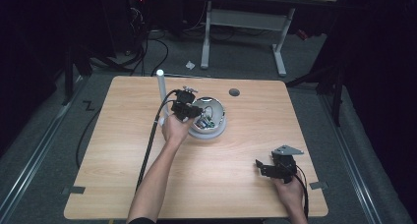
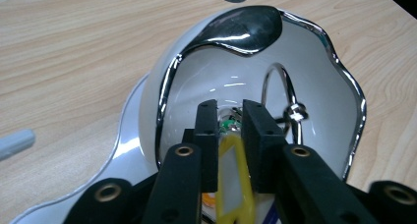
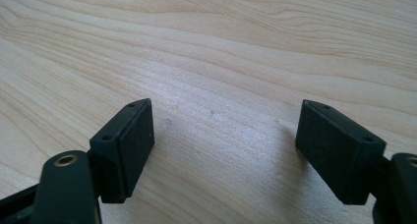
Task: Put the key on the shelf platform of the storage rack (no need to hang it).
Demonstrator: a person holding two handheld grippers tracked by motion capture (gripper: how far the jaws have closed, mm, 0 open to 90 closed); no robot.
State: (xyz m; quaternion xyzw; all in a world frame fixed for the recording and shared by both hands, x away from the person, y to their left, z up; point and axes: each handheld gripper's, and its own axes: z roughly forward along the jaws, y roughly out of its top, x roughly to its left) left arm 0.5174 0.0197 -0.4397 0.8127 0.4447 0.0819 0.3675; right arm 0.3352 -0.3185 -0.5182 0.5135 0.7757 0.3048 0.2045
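The left tongs hover over the white bowl, a yellow tag loose between their slightly parted jaws; the right tongs gape released over the surface.

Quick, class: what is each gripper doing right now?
Left gripper: jaws nearly closed around a yellow tag over the white bowl; grip cannot be told.
Right gripper: open, empty.

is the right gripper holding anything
No, the right gripper has its jaws wide apart with nothing between them but the bare wooden table.
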